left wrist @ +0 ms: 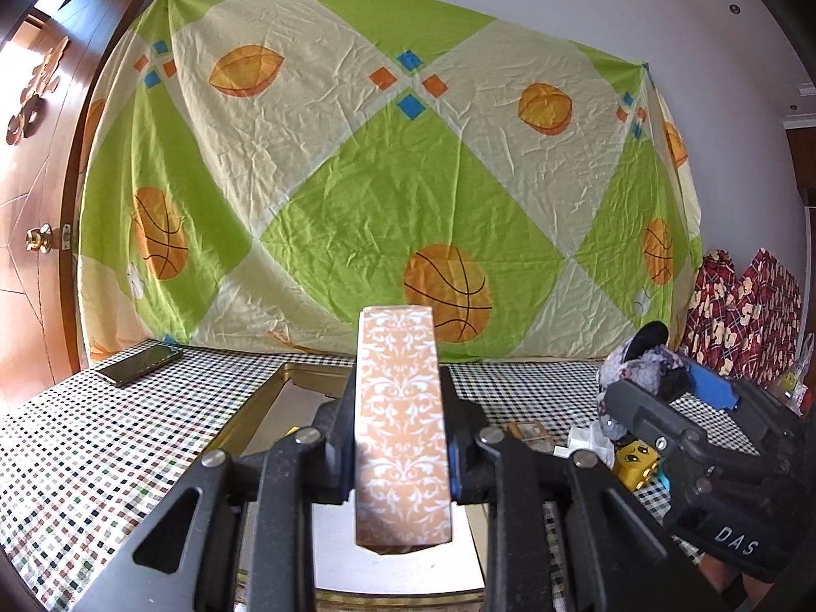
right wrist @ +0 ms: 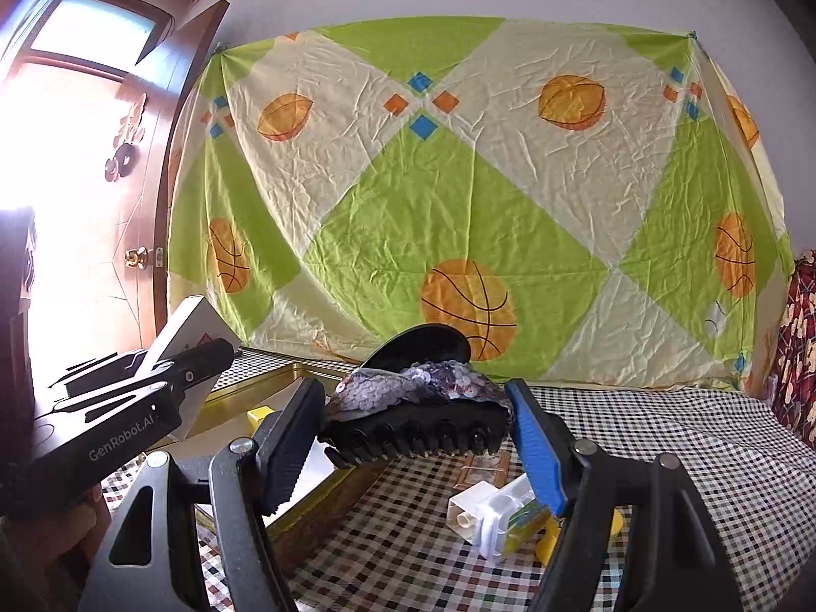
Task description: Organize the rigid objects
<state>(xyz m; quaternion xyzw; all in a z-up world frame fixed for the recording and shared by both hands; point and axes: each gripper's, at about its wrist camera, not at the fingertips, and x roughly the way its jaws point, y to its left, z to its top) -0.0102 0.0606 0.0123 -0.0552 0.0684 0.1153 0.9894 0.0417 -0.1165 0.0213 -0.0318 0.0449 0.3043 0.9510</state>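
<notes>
Above the gold tray (left wrist: 265,398), your left gripper (left wrist: 403,438) clamps the patterned box (left wrist: 400,408): stiff, light, slick card, so grip its 2 flat sides. Your right gripper (right wrist: 415,433) pinches the sequinned hair claw (right wrist: 418,408) endwise; brittle teeth.

Daylight scene, bright overall. In my right wrist view the doorway (right wrist: 76,194) at far left is blown out to white, with haze washing over the door (right wrist: 168,163) beside it. Left wrist view is more evenly exposed; only a warm hot patch at its left edge. Hanging sheet (left wrist: 387,168) is crisp, creases readable. Strong fisheye: both views bow at the edges and go to black vignette in the corners. Shadows on the checked tablecloth (right wrist: 663,438) are soft. Nearest gripper parts at bottom look slightly soft. No motion blur that I can see.
</notes>
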